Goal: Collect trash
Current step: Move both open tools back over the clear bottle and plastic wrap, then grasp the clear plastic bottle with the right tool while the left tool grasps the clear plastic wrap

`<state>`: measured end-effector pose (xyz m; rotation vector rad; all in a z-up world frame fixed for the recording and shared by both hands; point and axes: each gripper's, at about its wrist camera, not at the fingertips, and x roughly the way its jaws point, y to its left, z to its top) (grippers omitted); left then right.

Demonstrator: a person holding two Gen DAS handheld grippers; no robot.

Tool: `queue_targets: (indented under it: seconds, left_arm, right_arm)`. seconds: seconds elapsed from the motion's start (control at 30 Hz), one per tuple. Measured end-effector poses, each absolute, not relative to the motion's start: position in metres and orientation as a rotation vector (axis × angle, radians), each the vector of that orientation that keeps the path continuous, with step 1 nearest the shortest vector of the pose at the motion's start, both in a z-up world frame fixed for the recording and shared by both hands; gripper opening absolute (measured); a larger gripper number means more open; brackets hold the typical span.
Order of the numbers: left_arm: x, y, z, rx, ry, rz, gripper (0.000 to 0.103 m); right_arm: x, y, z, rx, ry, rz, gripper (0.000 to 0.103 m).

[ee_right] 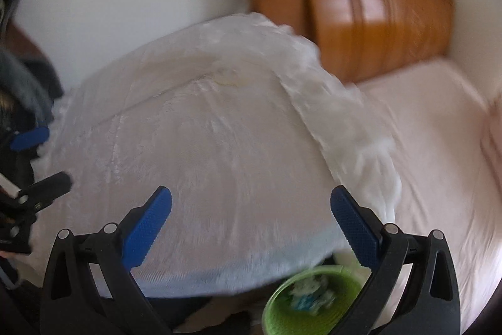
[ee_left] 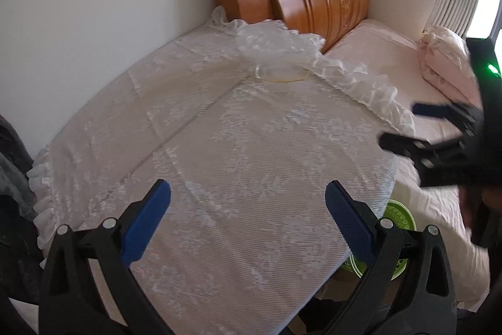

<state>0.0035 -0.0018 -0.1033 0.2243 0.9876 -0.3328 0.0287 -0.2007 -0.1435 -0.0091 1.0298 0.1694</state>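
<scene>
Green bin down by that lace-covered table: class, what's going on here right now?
A person holds two grippers over a lace tablecloth beside a bed. The left gripper and right gripper are both open and hold nothing. The green bin stands below the table's edge with some white and blue scraps already in it. A clear, crumpled plastic item lies at the table's far end, untouched, and may be the next pickup.

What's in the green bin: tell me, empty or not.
Not empty: the green bin holds white and blue scraps in the right wrist view.
</scene>
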Motion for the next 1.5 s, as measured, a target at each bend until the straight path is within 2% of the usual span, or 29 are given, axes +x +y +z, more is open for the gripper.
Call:
queue_targets:
  seconds: [0.3,0.53,0.7,0.77,0.83,0.93,1.27,1.5]
  left_arm:
    - [0.031,0.034,-0.122,0.17,1.053,-0.277,0.095]
    - [0.053,0.059,-0.131,0.111,1.081,-0.236,0.095]
    - [0.063,0.068,-0.132,0.07,1.087,-0.234,0.095]
    - [0.068,0.069,-0.133,0.053,1.089,-0.236,0.095]
    - [0.071,0.069,-0.133,0.047,1.086,-0.235,0.095]
    - [0.074,0.068,-0.131,0.051,1.08,-0.234,0.095]
    - [0.079,0.064,-0.127,0.057,1.067,-0.249,0.095]
    - [0.085,0.054,-0.124,0.077,1.056,-0.278,0.095]
  right_arm:
    - [0.145,-0.175,-0.181,-0.2,1.14,0.296,0.1]
    - [0.191,-0.163,-0.205,-0.311,1.22,0.377,0.1]
    - [0.21,-0.155,-0.204,-0.265,1.217,0.425,0.1]
    - [0.213,-0.149,-0.204,-0.277,1.217,0.419,0.094]
    - [0.217,-0.146,-0.208,-0.282,1.239,0.418,0.079]
    - [0.218,-0.146,-0.215,-0.271,1.27,0.406,0.065]
    - [0.204,-0.156,-0.208,-0.189,1.256,0.386,0.062]
    - [0.169,-0.162,-0.192,-0.027,1.23,0.409,0.062]
